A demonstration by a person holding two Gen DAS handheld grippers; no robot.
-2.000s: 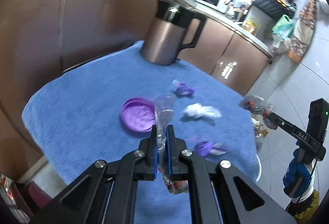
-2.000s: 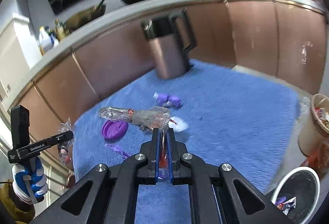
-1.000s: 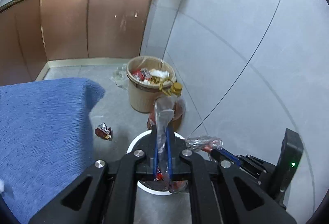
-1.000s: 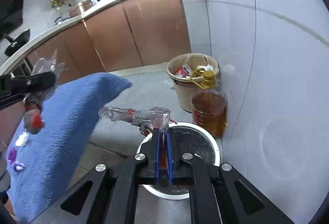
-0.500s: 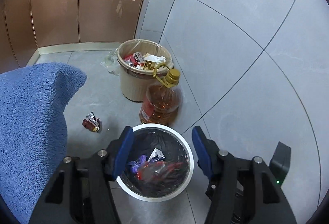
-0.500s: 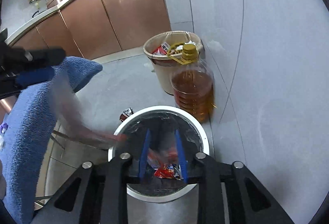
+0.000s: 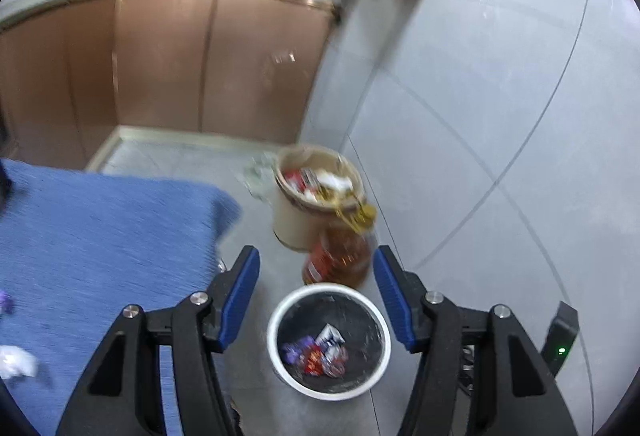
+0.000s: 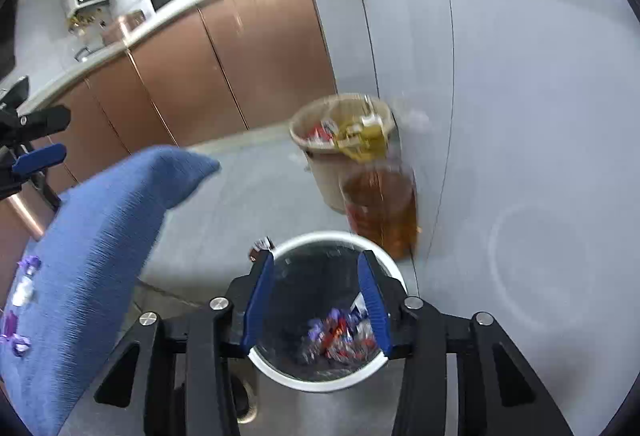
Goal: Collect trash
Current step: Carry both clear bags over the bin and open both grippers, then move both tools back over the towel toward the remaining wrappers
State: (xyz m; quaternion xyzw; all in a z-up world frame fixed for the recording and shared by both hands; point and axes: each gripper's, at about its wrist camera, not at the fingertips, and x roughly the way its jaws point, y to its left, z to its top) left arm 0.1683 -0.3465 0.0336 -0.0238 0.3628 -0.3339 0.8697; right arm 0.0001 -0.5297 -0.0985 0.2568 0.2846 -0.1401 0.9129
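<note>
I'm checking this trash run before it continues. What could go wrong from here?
1. The oil bottle stands right beside the white-rimmed bin; a low swing back to the table could knock it.
2. Purple wrappers and a white scrap lie near the blue cloth's edge and could get brushed off.
3. A wrapper on the floor by the bin could be overlooked.

Grey floor (image 7: 168, 164) carries white bin (image 7: 376, 368), beige bucket (image 7: 288, 224), oil bottle (image 7: 340, 256).

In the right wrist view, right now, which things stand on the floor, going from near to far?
White-rimmed bin with wrappers inside → oil bottle → beige bucket full of trash → brown cabinets.
</note>
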